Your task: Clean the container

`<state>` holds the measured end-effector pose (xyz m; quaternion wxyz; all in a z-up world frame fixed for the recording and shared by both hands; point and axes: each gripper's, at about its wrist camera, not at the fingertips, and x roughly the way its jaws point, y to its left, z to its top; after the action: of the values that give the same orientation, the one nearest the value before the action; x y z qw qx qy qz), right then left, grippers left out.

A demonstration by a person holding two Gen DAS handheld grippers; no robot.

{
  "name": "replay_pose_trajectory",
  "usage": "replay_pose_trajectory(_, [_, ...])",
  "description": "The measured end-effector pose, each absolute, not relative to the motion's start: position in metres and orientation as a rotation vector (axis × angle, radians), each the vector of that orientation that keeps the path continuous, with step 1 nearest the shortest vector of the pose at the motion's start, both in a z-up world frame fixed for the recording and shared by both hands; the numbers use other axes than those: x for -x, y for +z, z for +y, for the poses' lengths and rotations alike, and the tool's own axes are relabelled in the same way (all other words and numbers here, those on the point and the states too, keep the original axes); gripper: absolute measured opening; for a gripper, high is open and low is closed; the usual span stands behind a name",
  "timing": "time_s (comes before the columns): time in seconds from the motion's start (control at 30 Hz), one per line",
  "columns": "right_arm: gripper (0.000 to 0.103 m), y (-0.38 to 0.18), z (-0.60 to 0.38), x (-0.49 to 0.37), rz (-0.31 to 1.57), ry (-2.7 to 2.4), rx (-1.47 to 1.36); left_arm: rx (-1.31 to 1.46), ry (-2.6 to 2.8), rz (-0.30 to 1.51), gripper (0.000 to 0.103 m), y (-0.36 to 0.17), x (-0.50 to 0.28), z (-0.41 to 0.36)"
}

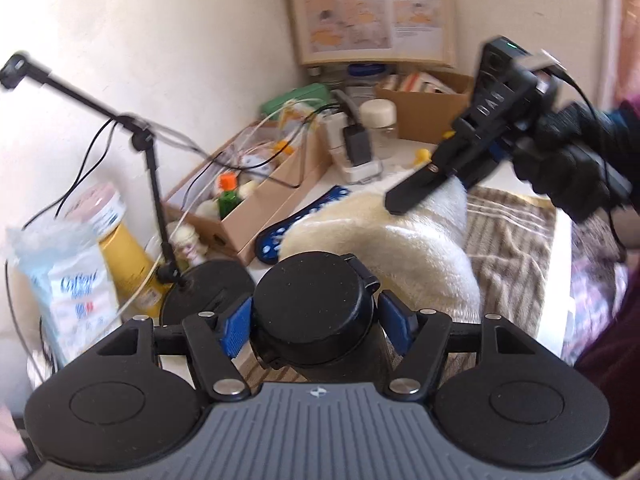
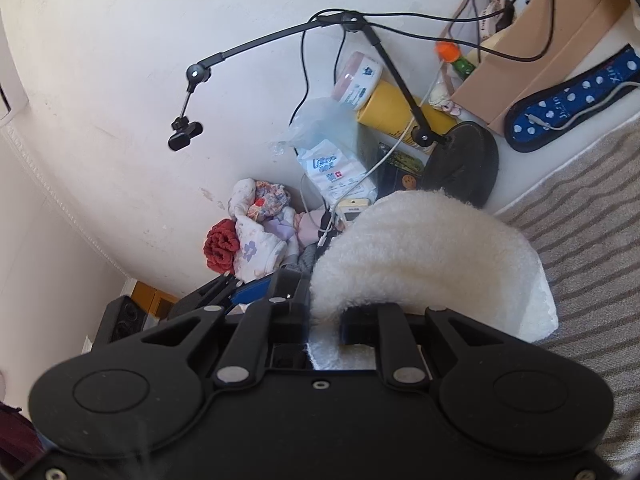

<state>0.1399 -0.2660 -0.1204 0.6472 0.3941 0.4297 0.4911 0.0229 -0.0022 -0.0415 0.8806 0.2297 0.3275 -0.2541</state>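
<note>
Black plastic container: a dark flask (image 1: pixel 320 320) with a round flip lid is standing upright between the blue pads (image 1: pixel 236 326) of the left tool (image 1: pixel 316 320), close under that camera.
Grip on container: the pads are sitting against both sides of the body just below the lid; the left tool is clamping it.
Long axis: running up toward the lens, lid facing the camera, base hidden below.
Cloth: a cream fleecy towel (image 2: pixel 432 248) is bunching out of the right tool (image 2: pixel 324 320), whose fingers are pinching together on it.
Key relation: the towel is lying just beyond and to the right of the flask; the right tool (image 1: pixel 412 196) is pointing down-left toward the lid, so the wiping hand is approaching from the far right side.
Nearer hand: the gloved right hand (image 1: pixel 568 164) is carrying the cloth; the left is only steadying.
Surface: a striped mat (image 2: pixel 592 232) is covering the white table (image 2: pixel 560 160).
Surround: a black stand base (image 1: pixel 208 284), cardboard box (image 1: pixel 264 208), and yellow tub (image 1: pixel 124 256) are crowding the left.
View difference: the left camera is showing flask and both tools; the right camera is showing the towel and clutter, with the flask not discernible.
</note>
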Motion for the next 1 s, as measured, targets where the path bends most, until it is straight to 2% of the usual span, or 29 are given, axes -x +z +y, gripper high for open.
replay_pose_trajectory(0.37, [0.013,-0.102,-0.244,-0.142,0.947,1.229,-0.884,-0.485,-0.577,0.627,0.066,-0.045,-0.017,0.0])
replay_pose_trajectory(0.77, [0.013,-0.158,-0.233,-0.136,1.058,1.184,-1.188,-0.456,-0.52,0.623,0.066,-0.046,-0.012,0.002])
replay_pose_trajectory(1.0, [0.013,-0.166,-0.23,-0.135,1.099,1.143,-1.171,-0.451,-0.507,0.624,0.066,-0.046,-0.011,0.004])
